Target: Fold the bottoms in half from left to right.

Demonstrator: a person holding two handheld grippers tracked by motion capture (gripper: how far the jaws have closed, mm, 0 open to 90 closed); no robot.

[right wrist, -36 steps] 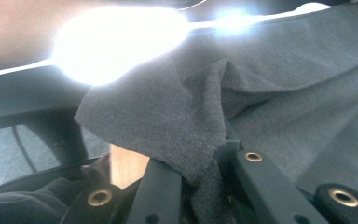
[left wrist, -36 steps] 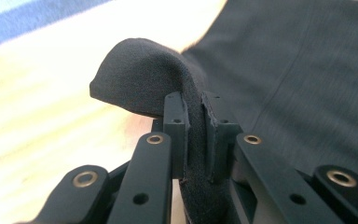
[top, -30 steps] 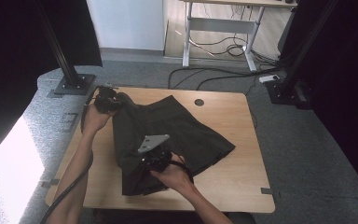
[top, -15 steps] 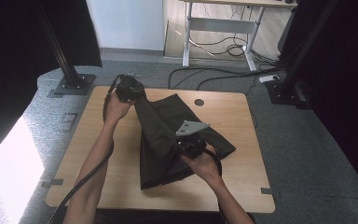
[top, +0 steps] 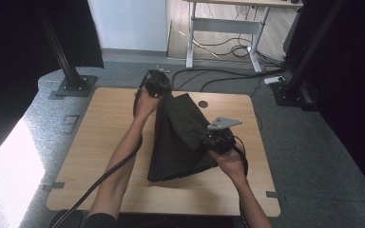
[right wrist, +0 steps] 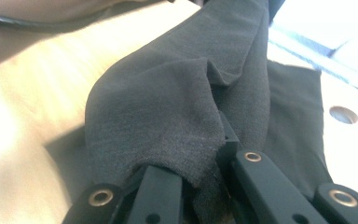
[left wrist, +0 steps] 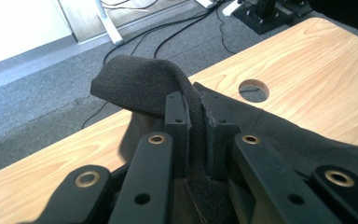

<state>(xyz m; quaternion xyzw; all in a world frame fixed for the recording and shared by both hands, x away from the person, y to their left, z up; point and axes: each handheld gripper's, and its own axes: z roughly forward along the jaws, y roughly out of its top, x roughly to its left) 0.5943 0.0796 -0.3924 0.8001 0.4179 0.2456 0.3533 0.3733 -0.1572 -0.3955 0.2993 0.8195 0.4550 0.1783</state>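
Two grippers hold one piece of black cloth [top: 180, 137] over a wooden table [top: 95, 142]. From the high view, the left gripper [top: 156, 87] is at the far edge of the table, near its middle, and the right gripper [top: 216, 140] is nearer the person, toward the right side. The cloth stretches between them as a raised ridge, and its lower part spreads down onto the table, ending in a straight hem on the near side.

Seen from the left gripper view, the left gripper [left wrist: 196, 130] has its jaws closed tight on a thin fold of the cloth [left wrist: 140, 86], which bulges up past the tips and hangs over to the left. A round hole [left wrist: 254, 90] in the table lies just beyond the cloth on the right.

Seen from the right gripper view, the right gripper [right wrist: 205, 158] is clamped on a bunched edge of the cloth [right wrist: 168, 112], which drapes over the left jaw and hides most of it. The fabric runs away from the jaws toward the other hand. The same hole [right wrist: 344, 114] shows at the right.

Cables [top: 228, 50] lie on the grey floor behind the table, below a white desk frame [top: 223, 28].
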